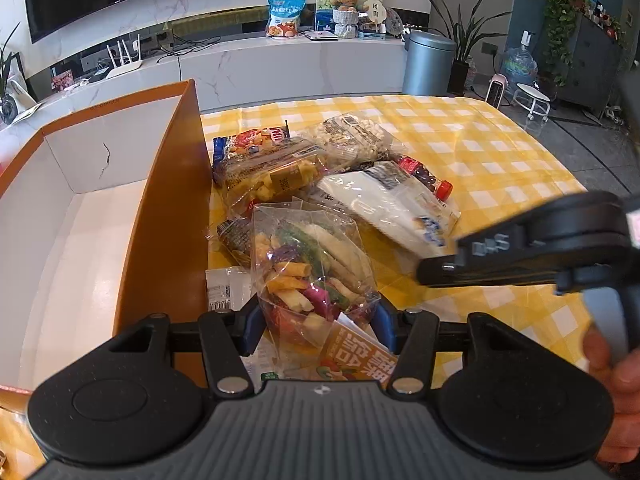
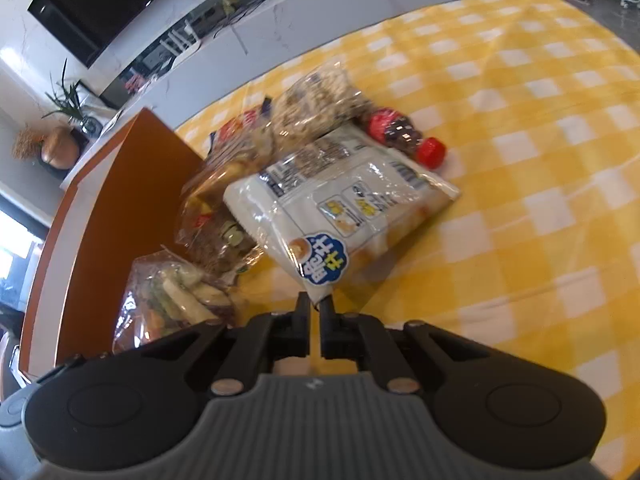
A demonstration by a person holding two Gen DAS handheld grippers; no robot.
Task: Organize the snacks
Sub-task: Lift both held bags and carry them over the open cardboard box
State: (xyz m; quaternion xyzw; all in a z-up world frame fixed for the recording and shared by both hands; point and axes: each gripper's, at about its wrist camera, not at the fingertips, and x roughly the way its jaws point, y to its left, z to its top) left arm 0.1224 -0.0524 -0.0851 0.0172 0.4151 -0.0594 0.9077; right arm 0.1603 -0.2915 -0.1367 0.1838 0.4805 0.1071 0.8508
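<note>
My left tongs (image 1: pixel 320 320) grip the veggie-chip bag (image 1: pixel 310 268); right tongs (image 2: pixel 315 304) pinch the white bag (image 2: pixel 340 208) corner. I should lift both clear of the box (image 1: pixel 168 200) wall.

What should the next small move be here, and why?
Probably lift the left tongs toward the orange box: they already clamp the mixed veggie crisp bag, and the box is open right beside it. The right tongs have pinched the white bag's corner, so that follows.
</note>
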